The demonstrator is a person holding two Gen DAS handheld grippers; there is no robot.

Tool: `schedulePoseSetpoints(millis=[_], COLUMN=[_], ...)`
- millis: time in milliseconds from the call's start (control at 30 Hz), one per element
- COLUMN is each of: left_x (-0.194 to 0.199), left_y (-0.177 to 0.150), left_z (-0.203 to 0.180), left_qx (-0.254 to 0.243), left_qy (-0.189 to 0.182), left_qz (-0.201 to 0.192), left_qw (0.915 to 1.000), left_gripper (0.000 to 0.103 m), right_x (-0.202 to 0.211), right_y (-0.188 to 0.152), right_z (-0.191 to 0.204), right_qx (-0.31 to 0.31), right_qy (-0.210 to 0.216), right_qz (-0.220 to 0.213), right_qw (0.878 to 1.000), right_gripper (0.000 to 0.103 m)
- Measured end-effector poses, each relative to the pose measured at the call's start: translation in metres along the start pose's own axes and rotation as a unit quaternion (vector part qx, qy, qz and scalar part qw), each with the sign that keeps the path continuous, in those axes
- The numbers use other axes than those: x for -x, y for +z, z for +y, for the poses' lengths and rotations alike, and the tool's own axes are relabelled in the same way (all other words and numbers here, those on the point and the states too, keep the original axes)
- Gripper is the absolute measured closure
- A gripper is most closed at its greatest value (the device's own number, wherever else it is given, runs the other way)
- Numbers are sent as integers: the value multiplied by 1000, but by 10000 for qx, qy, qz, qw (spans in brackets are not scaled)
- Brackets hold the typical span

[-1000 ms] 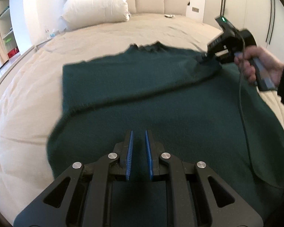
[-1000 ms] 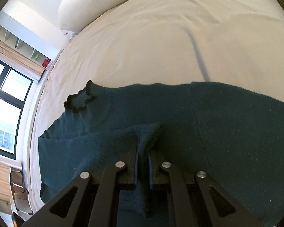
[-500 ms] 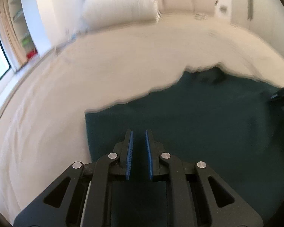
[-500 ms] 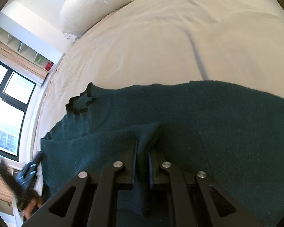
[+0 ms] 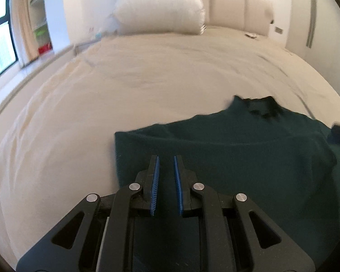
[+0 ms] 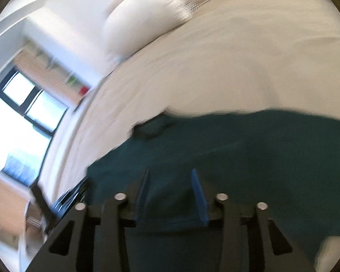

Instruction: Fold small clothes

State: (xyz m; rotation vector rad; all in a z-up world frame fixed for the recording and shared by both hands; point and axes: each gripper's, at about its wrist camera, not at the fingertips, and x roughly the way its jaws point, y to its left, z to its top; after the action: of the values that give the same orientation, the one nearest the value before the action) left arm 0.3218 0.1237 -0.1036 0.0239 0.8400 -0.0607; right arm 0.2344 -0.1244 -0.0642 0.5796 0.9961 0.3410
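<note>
Setting: bedroom; cream bed (image 5: 124,104), white pillow (image 5: 158,11) at far end.
Right gripper (image 6: 171,192): jaws opening, nothing pinched between them; knit lies just beneath.
Left gripper (image 5: 165,185): nearly closed, empty, over the near-left corner.
Garment: dark green sweater (image 5: 249,149), soft fuzzy knit, flat on bed, long axis left–right, collar far.

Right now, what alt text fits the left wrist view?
A dark green sweater lies flat on a cream bed, with the left gripper above its near left corner, jaws nearly closed and empty. A white pillow rests against the headboard.
</note>
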Motion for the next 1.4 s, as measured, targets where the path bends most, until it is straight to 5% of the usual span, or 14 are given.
schedulePoseSetpoints(millis=[67, 100, 167, 300, 400, 467, 633, 700, 800, 967, 1200, 1333, 1400], left_x=[-22, -22, -21, -23, -19, -3, 50, 70, 94, 103, 99, 95, 96], left_y=[-4, -6, -9, -12, -13, -11, -13, -19, -33, -54, -63, -62, -61], left_z=[15, 24, 41, 66, 78, 78, 40, 24, -3, -51, -77, -74, -67], left_qx=[249, 443, 822, 1372, 1668, 1594, 1092, 1015, 961, 881, 942, 1025, 1044], left_qy=[-250, -483, -906, -1556, -1879, -1562, -1309, -1377, -1544, -1834, -1997, -2051, -2064], left_qz=[382, 242, 178, 156, 222, 203, -71, -142, -253, 44, 328, 355, 354], left_qw=[9986, 9976, 9923, 9781, 9677, 9746, 9853, 9852, 9830, 9791, 9748, 9727, 9722], left_gripper=[90, 90, 90, 90, 90, 90, 87, 78, 23, 20, 20, 21, 21], right_x=[-24, -28, -18, 35, 98, 151, 258, 283, 303, 315, 310, 307, 308], right_y=[-6, -10, -13, -28, -49, -73, -148, -174, -188, -182, -158, -146, -136], right_z=[-13, -25, -50, -102, -138, -154, -214, -243, -269, -292, -317, -328, -322], right_qx=[-201, -361, -727, -1541, -2065, -2259, -3313, -3840, -4221, -4558, -4731, -4796, -4657], right_qy=[-59, -34, 298, 319, -196, -582, -1037, -932, -605, -620, -726, -956, -1188], right_qz=[260, 224, -26, -703, -1315, -1805, -2871, -3128, -3408, -3694, -3815, -3689, -3588], right_qw=[9994, 9991, 9969, 9850, 9694, 9555, 8928, 8637, 8378, 8075, 7908, 7904, 8002], right_gripper=[59, 64, 87, 89, 78, 51, 36, 37, 43, 43, 51, 85, 89])
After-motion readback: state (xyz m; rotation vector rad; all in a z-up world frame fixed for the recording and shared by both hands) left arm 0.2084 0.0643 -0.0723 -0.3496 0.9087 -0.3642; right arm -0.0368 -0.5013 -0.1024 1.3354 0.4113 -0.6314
